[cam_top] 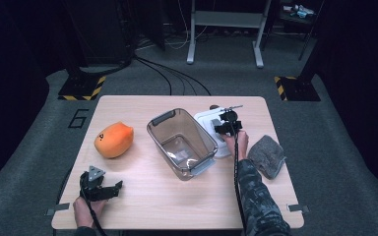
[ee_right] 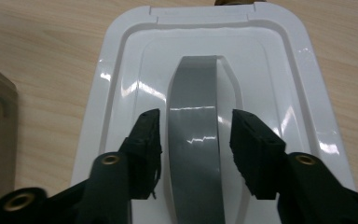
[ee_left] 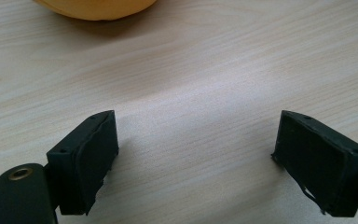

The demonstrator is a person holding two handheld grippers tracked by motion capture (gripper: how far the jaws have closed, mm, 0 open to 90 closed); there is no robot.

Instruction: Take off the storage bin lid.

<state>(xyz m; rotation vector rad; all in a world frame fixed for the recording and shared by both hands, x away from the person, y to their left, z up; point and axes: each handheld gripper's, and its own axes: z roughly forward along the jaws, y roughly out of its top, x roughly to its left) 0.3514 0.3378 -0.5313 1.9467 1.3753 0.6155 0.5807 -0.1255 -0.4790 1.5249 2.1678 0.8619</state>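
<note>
The left claw (cam_top: 119, 185) is idling at the near table (cam_top: 177, 206) edge, jaws apart and empty, while the right claw (ee_right: 195, 135) is straddling, untouched, the grey handle (ee_right: 193, 140) of the white lid (ee_right: 121, 93) right of the clear bin (cam_top: 179, 142), needing centred closing.

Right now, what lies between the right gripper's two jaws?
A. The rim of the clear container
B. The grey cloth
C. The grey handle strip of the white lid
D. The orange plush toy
C. In the right gripper view, the right gripper stands with a jaw on each side of the grey handle strip of the white lid, with gaps showing, not pressing it.
</note>
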